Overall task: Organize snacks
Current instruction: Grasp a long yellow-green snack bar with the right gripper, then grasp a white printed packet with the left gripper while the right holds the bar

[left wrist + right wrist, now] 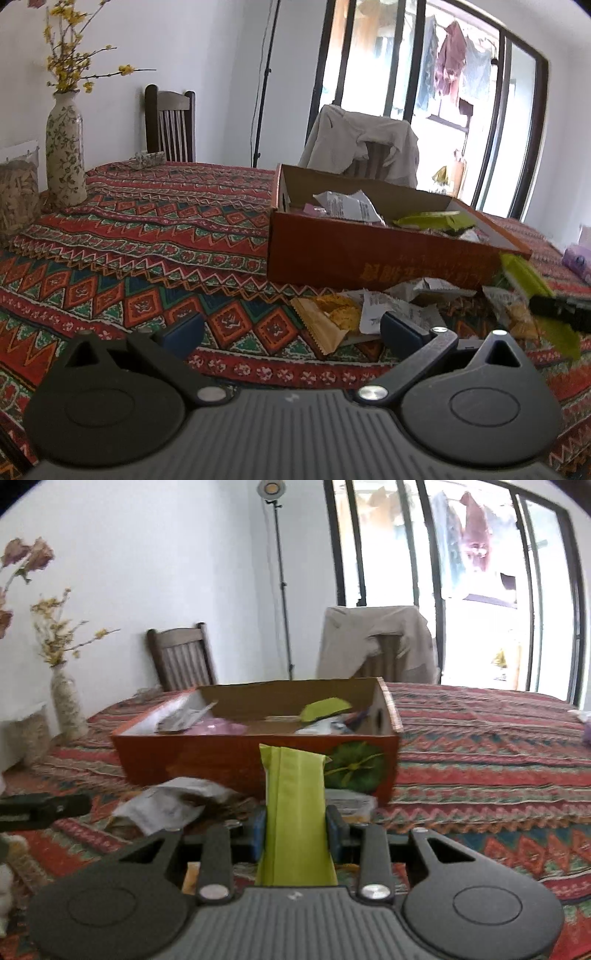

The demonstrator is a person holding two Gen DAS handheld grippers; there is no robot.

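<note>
right gripper (295, 834) clamps green packet (295, 794) (long axis toward box (207, 757)); left gripper (291, 328) wide, empty

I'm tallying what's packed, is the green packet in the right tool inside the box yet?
Out. The green packet sits clamped in the right tool, short of the box.

One cardboard box (236, 760) on tablecloth (147, 236). Two grippers: left gripper (291, 328), right gripper (295, 830). Green snack packets: at least three, one (295, 812) between right pads, others in box (325, 707). One vase (64, 147). Two chairs (170, 125) (376, 646) beyond far edge. Loose wrappers near box: count unclear.
</note>
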